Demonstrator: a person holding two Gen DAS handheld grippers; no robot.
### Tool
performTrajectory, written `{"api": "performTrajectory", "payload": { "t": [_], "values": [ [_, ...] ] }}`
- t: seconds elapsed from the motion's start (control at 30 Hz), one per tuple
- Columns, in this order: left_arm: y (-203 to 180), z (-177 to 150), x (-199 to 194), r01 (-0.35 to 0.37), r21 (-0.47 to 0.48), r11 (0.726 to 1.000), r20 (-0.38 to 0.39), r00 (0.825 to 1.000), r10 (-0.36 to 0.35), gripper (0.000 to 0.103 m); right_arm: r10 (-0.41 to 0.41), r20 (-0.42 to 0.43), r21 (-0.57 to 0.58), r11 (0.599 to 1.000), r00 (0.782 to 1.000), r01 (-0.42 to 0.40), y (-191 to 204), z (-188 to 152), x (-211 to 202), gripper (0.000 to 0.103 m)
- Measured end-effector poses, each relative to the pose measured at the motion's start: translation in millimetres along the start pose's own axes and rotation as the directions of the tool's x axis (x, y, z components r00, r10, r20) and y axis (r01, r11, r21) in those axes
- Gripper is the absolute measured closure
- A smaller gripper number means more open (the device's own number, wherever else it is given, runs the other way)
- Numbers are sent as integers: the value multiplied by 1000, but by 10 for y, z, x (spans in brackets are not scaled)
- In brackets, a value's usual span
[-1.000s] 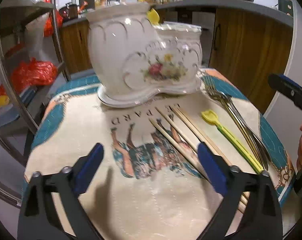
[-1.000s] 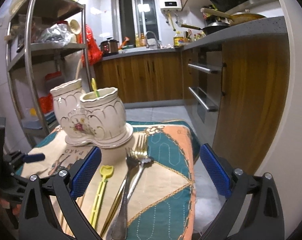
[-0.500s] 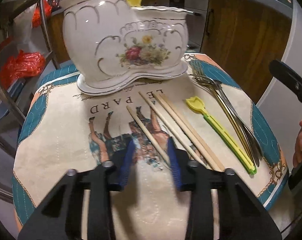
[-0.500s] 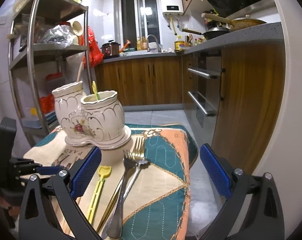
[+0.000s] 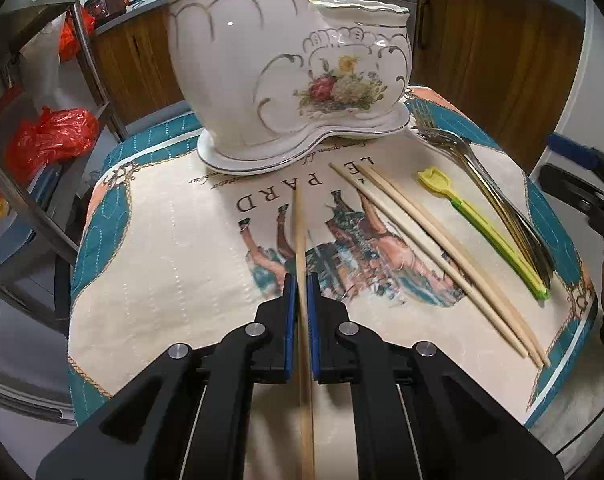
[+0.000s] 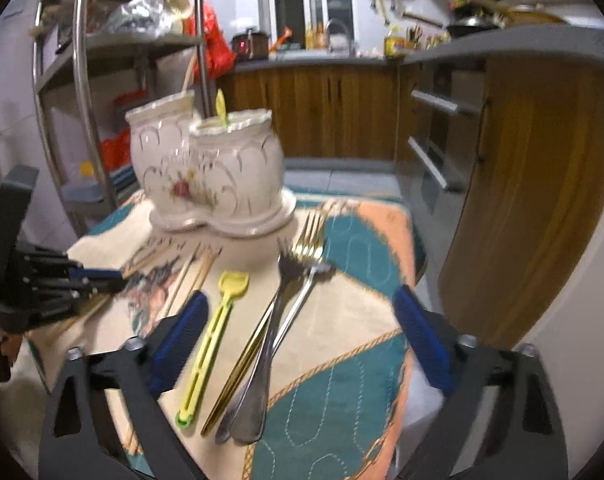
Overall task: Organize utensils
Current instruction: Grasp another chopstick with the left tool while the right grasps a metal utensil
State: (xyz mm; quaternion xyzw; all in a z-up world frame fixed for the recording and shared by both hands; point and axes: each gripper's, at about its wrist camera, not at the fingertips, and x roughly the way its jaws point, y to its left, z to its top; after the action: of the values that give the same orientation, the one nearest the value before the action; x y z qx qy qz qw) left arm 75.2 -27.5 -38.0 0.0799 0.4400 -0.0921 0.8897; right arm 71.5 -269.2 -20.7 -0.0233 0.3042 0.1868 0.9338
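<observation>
Closed jaws of the left gripper (image 5: 298, 312) pinch one chopstick (image 5: 300, 248) between the blue pads, its long axis running straight ahead along the fingers, tip aimed at the ceramic holder (image 5: 286, 60) by the far edge of the table (image 5: 150, 248). That alignment is what the next move turns on, I judge: the stick must be tipped upright before it can drop into a cup of the holder. Left is clearly the nearer hand for this. Two more chopsticks (image 5: 442, 256) lie slantwise towards the right edge, then a yellow-green scoop (image 5: 486, 228) and the forks (image 5: 498, 208). Jaws of the right gripper (image 6: 298, 332) stand wide, empty, above the forks.
</observation>
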Motion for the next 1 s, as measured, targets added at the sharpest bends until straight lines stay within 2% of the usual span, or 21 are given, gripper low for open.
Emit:
{"api": "performTrajectory", "payload": {
  "t": [0.03,0.3,0.47,0.63,0.67,0.73,0.83,0.9,1.0],
  "values": [
    [21,-18,-9,8,-4,1000,3,1000,-8,97,-4,-14,4,1000,1000,4,1,-5,27,36],
    [17,-84,-21,16,8,1000,43,999,-16,97,23,-123,0,1000,992,-24,114,82,312,63],
    [37,-104,-27,33,27,999,54,998,-34,96,-6,-165,-15,1000,986,4,151,252,535,67],
    [79,-96,-19,68,41,997,47,996,-70,96,-53,-215,-34,998,975,47,173,372,801,77],
    [91,-98,-23,76,42,996,45,996,-78,96,-64,-215,-39,998,975,57,169,382,821,77],
    [126,-73,-2,86,40,995,46,995,-88,96,-65,-217,-39,998,974,58,159,399,845,87],
    [156,-57,25,85,39,996,57,995,-87,96,-50,-213,-35,998,976,44,158,392,836,95],
    [146,-57,32,78,44,996,67,994,-81,96,-31,-187,-30,999,982,26,159,402,759,99],
    [132,-68,30,74,54,996,78,994,-78,96,-5,-144,-15,1000,990,3,165,393,601,99]
  ]
}}
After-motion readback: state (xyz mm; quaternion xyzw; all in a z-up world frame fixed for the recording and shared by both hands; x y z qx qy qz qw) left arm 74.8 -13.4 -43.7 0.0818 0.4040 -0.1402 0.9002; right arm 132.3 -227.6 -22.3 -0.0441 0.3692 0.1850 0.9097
